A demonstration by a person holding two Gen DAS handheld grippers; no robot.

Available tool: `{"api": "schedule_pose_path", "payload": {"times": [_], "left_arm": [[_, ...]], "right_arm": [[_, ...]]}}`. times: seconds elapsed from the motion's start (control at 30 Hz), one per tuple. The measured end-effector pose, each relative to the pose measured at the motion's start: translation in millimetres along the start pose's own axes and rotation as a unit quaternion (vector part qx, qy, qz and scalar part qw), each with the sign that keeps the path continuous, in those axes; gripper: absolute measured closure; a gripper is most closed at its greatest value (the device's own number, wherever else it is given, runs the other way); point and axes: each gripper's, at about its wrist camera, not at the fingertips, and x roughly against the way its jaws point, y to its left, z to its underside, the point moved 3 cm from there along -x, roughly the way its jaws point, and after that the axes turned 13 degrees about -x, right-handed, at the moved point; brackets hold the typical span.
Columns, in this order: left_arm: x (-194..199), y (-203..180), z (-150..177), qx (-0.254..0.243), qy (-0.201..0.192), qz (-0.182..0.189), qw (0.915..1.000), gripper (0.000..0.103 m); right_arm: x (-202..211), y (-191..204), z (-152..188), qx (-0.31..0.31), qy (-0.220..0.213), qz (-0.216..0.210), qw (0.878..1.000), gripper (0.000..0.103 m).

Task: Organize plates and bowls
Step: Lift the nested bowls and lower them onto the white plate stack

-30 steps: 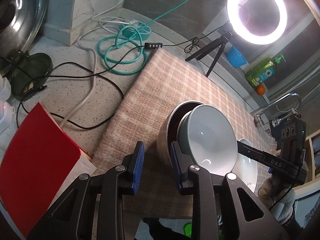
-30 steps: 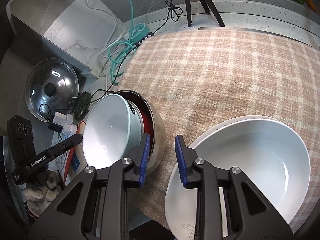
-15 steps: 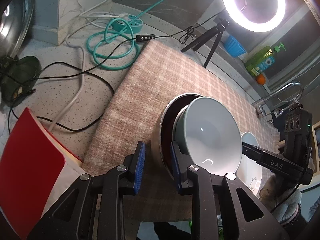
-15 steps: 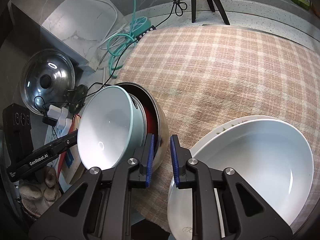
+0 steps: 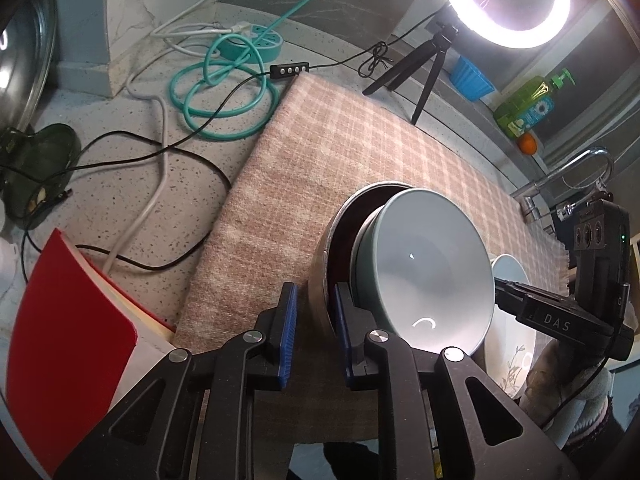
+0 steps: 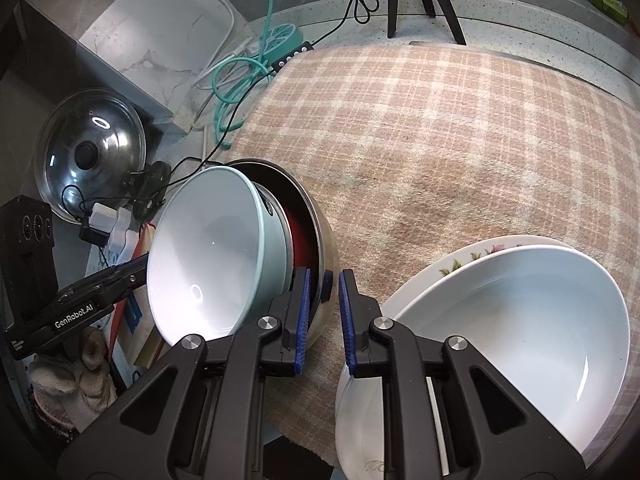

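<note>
Speckled tabletop (image 5: 120, 184) with a pink plaid cloth (image 5: 360, 140) spread over most of it, ring light (image 5: 504, 0) glaring from the back and a teal cable (image 5: 224, 100) coiled off the cloth's far corner.

From my left wrist: my left tongs (image 5: 314, 316) have just been closing and now clamp the near rim of the steel pot (image 5: 320, 280), one blue pad outside the wall, the other inside. A grey-blue bowl (image 5: 424, 272) sits tilted in the pot on a dark red one, which only peeks out. A red book (image 5: 60, 352) lies off the cloth on the left. My other tool reaches in from the right, a white bowl just behind it.

From my right wrist: my right tongs (image 6: 322, 312) are pinched on the opposite side of the same pot's rim (image 6: 328, 256), so both tongs have it. The stack of white bowls (image 6: 520, 320) sits just beside the pot on the right, a flowered plate (image 6: 460, 260) under it. A glass lid (image 6: 88, 152) leans far left.
</note>
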Motion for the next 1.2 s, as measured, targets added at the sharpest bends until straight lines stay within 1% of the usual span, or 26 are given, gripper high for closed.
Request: {"api": "schedule_pose_path", "payload": {"times": [0.07, 0.13, 0.43, 0.7, 0.93, 1.2], "left_arm": [[-4, 0, -1, 0.000, 0.006, 0.005, 1.0000, 0.087], [-7, -3, -2, 0.000, 0.008, 0.012, 0.9999, 0.095], [-5, -9, -2, -0.008, 0.007, 0.003, 0.9999, 0.095], [6, -15, -6, -0.013, -0.007, -0.004, 0.9999, 0.095], [20, -30, -15, -0.023, -0.025, -0.002, 0.9994, 0.095], [30, -65, -28, -0.051, -0.043, 0.016, 0.9976, 0.095]], "right_arm": [[-1, 1, 1, 0.003, -0.001, 0.002, 1.000, 0.088], [-2, 1, 1, 0.001, 0.000, 0.003, 1.000, 0.088], [-1, 1, 0, -0.004, 0.001, 0.006, 1.000, 0.089], [4, 1, 1, -0.014, 0.000, -0.003, 1.000, 0.089], [33, 0, 0, -0.018, -0.022, -0.016, 0.999, 0.089], [73, -17, -1, -0.031, -0.053, -0.020, 0.998, 0.089]]}}
